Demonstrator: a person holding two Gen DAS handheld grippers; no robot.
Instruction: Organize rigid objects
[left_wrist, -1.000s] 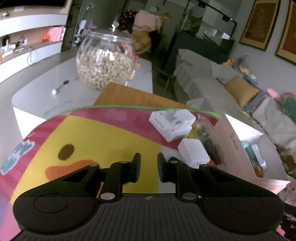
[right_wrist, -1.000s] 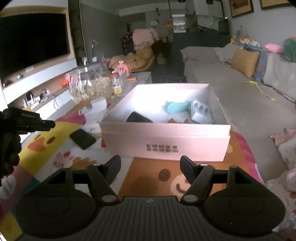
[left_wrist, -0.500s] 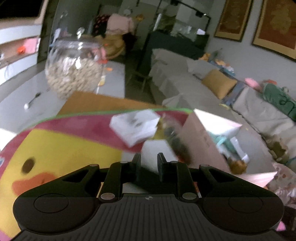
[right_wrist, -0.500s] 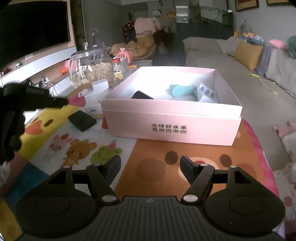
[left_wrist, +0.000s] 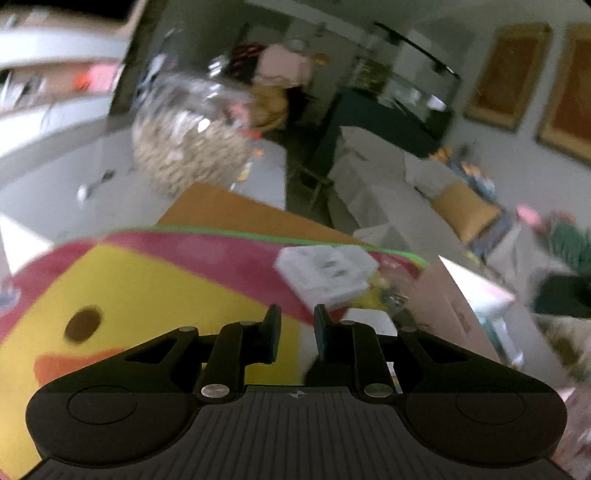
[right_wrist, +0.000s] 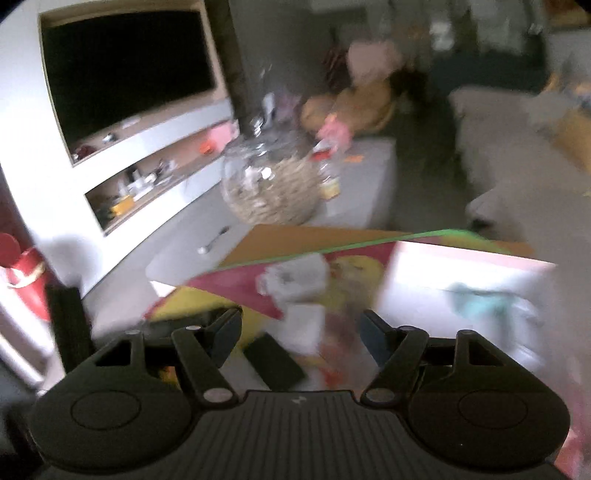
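Pink box (right_wrist: 469, 291) now sits right of right gripper (right_wrist: 301, 332), no longer dead ahead; jaws wide, empty; left gripper (left_wrist: 297, 328) narrow, empty.

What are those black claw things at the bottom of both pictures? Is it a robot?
No robot. A person holds a hand-held gripper in each hand, and a small camera on each one looks forward along its two fingers. One picture is from the left hand-held gripper; its fingers are close together with nothing between them. The other is from the right hand-held gripper, open and empty too. Ahead lies a colourful play mat with a white box, a flat black thing and a pink box for tidying things into. Behind stands a big glass jar. Everything is blurry.
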